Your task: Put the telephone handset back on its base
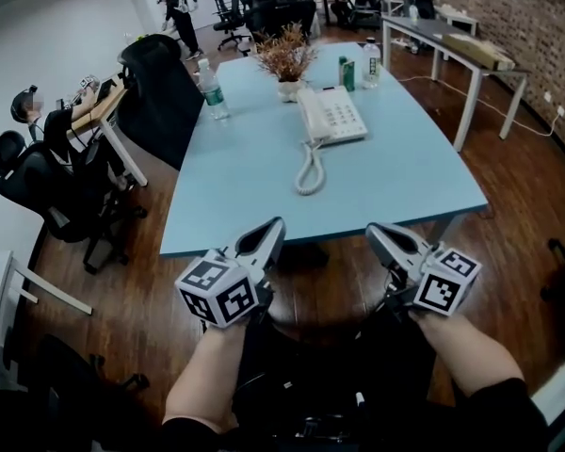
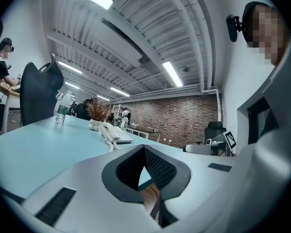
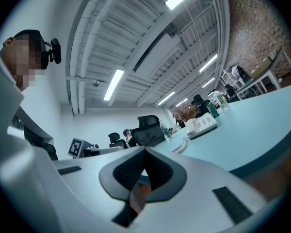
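Item 1. Seated person (image 1: 30, 109) at a side desk, far left, among black office chairs (image 1: 52, 188).

Item 2. Black high-backed chair (image 1: 160, 75) drawn up at the left edge of the blue table (image 1: 254, 186).

Item 3. Left gripper (image 1: 275, 226), held low in front of the table's near edge, marker cube toward the person. In the left gripper view (image 2: 144, 150) its jaws are drawn together at the tip with nothing between them.

Item 4. Clear water bottle (image 1: 212, 90), upright on the table's far left part.

Item 5. Dried plant (image 1: 285, 56) in a small white pot, at the table's far middle, just behind the telephone.

Item 6. Telephone (image 1: 334, 116), white, mid-table, well apart from both grippers. Its handset (image 1: 306, 119) lies along the left side of the base; whether it sits fully in the cradle cannot be told. The coiled cord (image 1: 311, 170) runs from the base toward the near edge.

Item 7. Green can (image 1: 347, 72) and second bottle (image 1: 372, 62), upright, side by side behind the telephone's right corner.

Item 8. Right gripper (image 1: 372, 232), level with the left one, off the table. In the right gripper view (image 3: 145, 153) its jaws are pressed together, empty.

Item 9. White tables (image 1: 452, 40) along a brick wall (image 1: 537, 22), far right.
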Available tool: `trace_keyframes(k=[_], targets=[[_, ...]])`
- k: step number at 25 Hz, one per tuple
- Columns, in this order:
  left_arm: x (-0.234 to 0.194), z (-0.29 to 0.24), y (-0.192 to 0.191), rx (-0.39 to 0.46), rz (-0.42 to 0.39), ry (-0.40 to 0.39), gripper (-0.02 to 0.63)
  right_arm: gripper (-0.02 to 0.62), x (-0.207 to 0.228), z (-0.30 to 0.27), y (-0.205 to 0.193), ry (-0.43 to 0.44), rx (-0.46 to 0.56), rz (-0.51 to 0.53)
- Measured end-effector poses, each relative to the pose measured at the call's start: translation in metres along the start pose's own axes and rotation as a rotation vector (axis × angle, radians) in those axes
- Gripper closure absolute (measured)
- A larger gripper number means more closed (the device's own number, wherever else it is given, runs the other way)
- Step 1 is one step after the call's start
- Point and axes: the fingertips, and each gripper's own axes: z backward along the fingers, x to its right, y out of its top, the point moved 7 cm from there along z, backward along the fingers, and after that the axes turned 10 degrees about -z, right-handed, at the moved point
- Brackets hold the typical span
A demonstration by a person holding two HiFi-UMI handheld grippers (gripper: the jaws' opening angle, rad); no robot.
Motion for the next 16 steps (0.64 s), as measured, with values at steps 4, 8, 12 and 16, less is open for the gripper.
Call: trace_keyframes(k=[4,8,12,16], targets=[[0.001,0.000,0.003,0.006,-0.016,-0.002,0.609,0.588,0.003,0.001,0.003,-0.010,0.009,0.006],[0.000,0.001,0.004,0.010,-0.013,0.008,0.609,0.588,0.007,0.007,0.005,-0.024,0.018,-0.005],[-0.002,0.001,0.002,0.013,0.011,0.001,0.609,0.588,0.009,0.003,0.002,-0.026,0.001,0.000],[0.003,0.005,-0.004,-0.003,0.026,-0.009,0.609,0.588,0.004,0.004,-0.011,-0.032,-0.029,-0.007]])
